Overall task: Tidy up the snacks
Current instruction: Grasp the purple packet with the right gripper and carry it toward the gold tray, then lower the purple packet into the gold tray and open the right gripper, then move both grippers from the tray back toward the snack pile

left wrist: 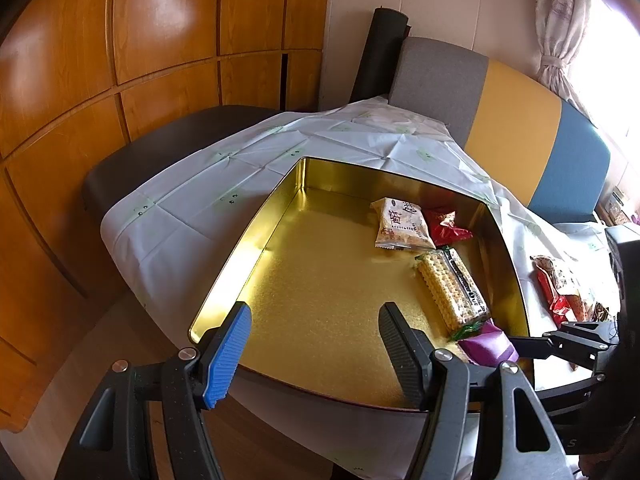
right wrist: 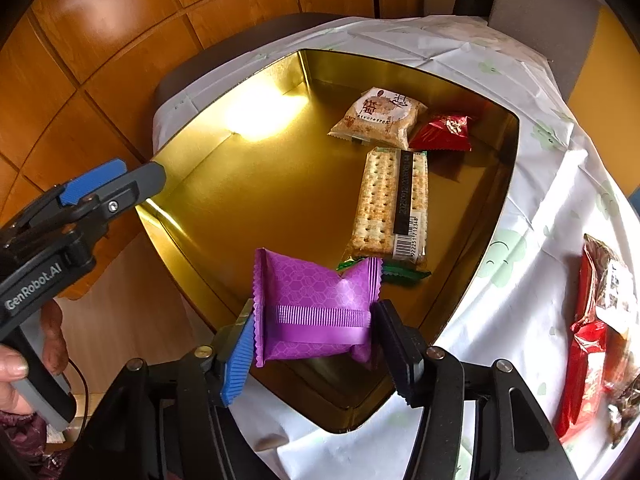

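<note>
- Purple snack packet (right wrist: 316, 312): glossy, honeycomb print, crimped ends; sits between the right tongs (right wrist: 316, 342), whose pads flank it, grip not clear, above the near corner of the gold tin (right wrist: 496, 216).
- In the tin: cracker pack (right wrist: 390, 204) with barcode, beige biscuit packet (right wrist: 378, 118), red packet (right wrist: 442, 132).
- Left tongs (left wrist: 316, 354): apart, empty, over the tin's near edge.
- Right view only: "GenRobot.AI" on the left tool, red packets (right wrist: 584, 344) on the covered tabletop (right wrist: 532, 240).

Both wrist views down, sharing tin (left wrist: 248, 236)
</note>
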The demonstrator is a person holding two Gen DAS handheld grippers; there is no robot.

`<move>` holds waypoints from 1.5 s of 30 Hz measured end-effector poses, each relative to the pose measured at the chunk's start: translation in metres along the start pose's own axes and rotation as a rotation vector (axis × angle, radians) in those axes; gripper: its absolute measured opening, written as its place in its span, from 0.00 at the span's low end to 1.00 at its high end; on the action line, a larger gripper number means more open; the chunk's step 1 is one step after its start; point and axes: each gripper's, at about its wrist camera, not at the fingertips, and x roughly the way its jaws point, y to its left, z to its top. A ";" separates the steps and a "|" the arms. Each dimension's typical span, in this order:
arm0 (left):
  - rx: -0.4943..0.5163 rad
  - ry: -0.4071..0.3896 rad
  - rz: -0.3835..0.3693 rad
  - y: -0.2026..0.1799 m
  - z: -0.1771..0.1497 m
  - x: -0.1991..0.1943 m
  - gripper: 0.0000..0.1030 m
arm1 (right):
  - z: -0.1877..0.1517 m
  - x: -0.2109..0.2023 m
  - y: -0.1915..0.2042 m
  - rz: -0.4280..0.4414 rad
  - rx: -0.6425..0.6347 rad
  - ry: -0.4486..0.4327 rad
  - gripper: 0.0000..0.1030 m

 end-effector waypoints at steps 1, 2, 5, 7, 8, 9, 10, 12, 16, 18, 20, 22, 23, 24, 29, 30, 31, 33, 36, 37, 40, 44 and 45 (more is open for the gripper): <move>0.002 0.001 0.002 0.000 0.000 0.000 0.65 | 0.000 -0.002 0.000 0.001 0.005 -0.007 0.58; 0.003 0.001 0.002 0.000 0.000 0.000 0.65 | -0.001 -0.004 -0.001 0.004 0.011 -0.015 0.60; 0.008 0.000 -0.001 -0.002 -0.001 -0.001 0.65 | -0.002 -0.008 -0.001 0.010 0.027 -0.033 0.65; 0.012 -0.003 -0.001 -0.004 -0.001 -0.002 0.65 | -0.003 -0.011 -0.002 0.008 0.034 -0.041 0.66; 0.012 -0.005 -0.001 -0.004 -0.001 -0.002 0.65 | -0.004 -0.013 -0.003 0.006 0.037 -0.047 0.66; 0.015 -0.008 -0.001 -0.004 -0.001 -0.003 0.65 | -0.004 -0.014 -0.003 0.004 0.042 -0.052 0.66; 0.018 -0.010 -0.001 -0.005 -0.001 -0.004 0.65 | -0.005 -0.017 -0.004 0.002 0.047 -0.059 0.66; 0.021 -0.017 -0.001 -0.007 0.000 -0.006 0.65 | -0.007 -0.023 -0.006 0.001 0.058 -0.080 0.66; 0.035 -0.023 -0.004 -0.011 0.000 -0.008 0.65 | -0.013 -0.037 -0.010 -0.014 0.070 -0.129 0.66; 0.044 -0.022 -0.007 -0.014 0.000 -0.009 0.65 | -0.017 -0.045 -0.014 -0.033 0.075 -0.156 0.66; 0.051 -0.024 -0.010 -0.017 0.000 -0.011 0.65 | -0.024 -0.054 -0.020 -0.056 0.081 -0.182 0.66; 0.061 -0.024 -0.015 -0.021 -0.001 -0.012 0.65 | -0.032 -0.064 -0.029 -0.085 0.102 -0.210 0.66; 0.065 -0.024 -0.016 -0.023 -0.001 -0.012 0.65 | -0.035 -0.069 -0.034 -0.093 0.113 -0.218 0.66; 0.069 -0.024 -0.018 -0.024 -0.001 -0.013 0.65 | -0.039 -0.073 -0.040 -0.101 0.127 -0.225 0.66; 0.092 -0.016 -0.027 -0.034 -0.003 -0.014 0.65 | -0.060 -0.091 -0.075 -0.162 0.186 -0.228 0.66; 0.096 -0.016 -0.030 -0.036 -0.003 -0.014 0.65 | -0.065 -0.094 -0.082 -0.179 0.197 -0.224 0.66; 0.101 -0.015 -0.033 -0.039 -0.003 -0.014 0.65 | -0.071 -0.098 -0.089 -0.197 0.208 -0.221 0.66; 0.110 -0.014 -0.041 -0.042 -0.003 -0.015 0.65 | -0.082 -0.105 -0.104 -0.228 0.230 -0.217 0.66; 0.130 -0.013 -0.047 -0.050 -0.003 -0.017 0.65 | -0.099 -0.117 -0.128 -0.274 0.272 -0.216 0.66; 0.144 -0.011 -0.055 -0.054 -0.003 -0.017 0.65 | -0.106 -0.122 -0.136 -0.287 0.287 -0.218 0.67; 0.177 -0.016 -0.066 -0.066 -0.003 -0.020 0.65 | -0.125 -0.136 -0.162 -0.334 0.334 -0.223 0.69; 0.213 -0.017 -0.089 -0.084 -0.002 -0.023 0.65 | -0.146 -0.152 -0.193 -0.399 0.391 -0.224 0.70; 0.217 -0.017 -0.100 -0.088 -0.002 -0.023 0.65 | -0.152 -0.156 -0.202 -0.417 0.406 -0.225 0.70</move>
